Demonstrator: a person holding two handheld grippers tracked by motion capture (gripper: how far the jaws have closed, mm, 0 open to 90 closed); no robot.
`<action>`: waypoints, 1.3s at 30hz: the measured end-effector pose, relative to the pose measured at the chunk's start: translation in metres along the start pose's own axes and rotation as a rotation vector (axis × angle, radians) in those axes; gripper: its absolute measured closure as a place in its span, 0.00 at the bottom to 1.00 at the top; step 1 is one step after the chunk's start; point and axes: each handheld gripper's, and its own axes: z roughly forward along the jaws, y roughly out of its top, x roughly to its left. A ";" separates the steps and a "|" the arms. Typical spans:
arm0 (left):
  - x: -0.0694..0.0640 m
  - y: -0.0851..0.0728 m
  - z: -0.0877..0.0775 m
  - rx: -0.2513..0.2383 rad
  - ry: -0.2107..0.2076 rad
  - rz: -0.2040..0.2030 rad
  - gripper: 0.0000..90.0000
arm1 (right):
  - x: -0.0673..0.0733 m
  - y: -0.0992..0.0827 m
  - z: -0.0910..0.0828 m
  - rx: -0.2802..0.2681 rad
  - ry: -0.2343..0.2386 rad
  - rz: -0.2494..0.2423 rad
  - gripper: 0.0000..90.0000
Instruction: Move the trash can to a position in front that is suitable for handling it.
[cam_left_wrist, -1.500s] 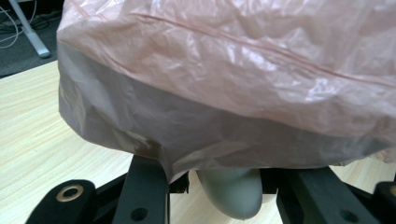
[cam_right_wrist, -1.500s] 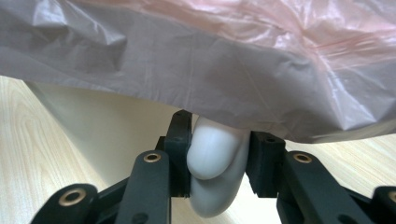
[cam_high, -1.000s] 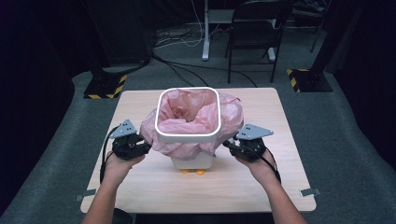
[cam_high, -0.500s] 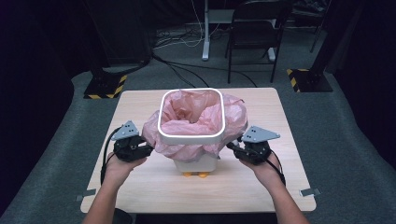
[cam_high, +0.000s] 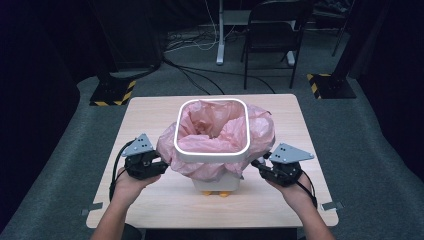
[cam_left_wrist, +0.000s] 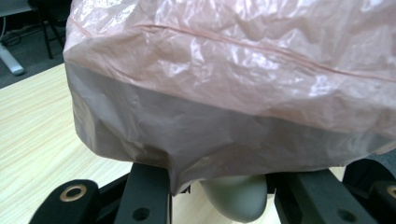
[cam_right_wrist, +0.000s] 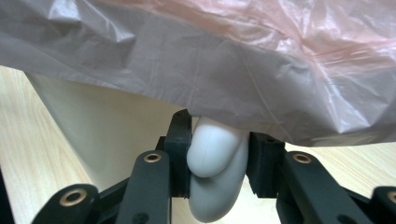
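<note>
White plastic bin (cam_high: 216, 183) lined with a crinkled pink bag (cam_high: 222, 131) stood mid-worktop (cam_high: 150, 112), near its front edge; left gripper (cam_high: 159, 168) and right gripper (cam_high: 261, 167) jaws apparently clamped its side handles.

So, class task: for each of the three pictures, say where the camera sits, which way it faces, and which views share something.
High view: above the person's side, looking forward and down on the table; both forearms, left tool, right tool.
Left gripper view: rides the left tool, facing the pink bag.
Right gripper view: rides the right tool, facing the white bin.
Shared by all three: the pink bag.
</note>
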 end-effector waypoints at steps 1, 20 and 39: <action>-0.002 0.000 0.000 0.000 -0.002 0.001 0.74 | 0.001 0.000 -0.002 0.002 0.000 0.001 0.72; -0.012 -0.012 0.006 0.021 -0.032 0.012 0.73 | -0.001 -0.022 -0.004 0.020 0.041 0.038 0.72; -0.006 -0.016 0.003 -0.007 -0.046 -0.043 0.42 | -0.004 -0.024 -0.008 0.025 0.038 0.080 0.45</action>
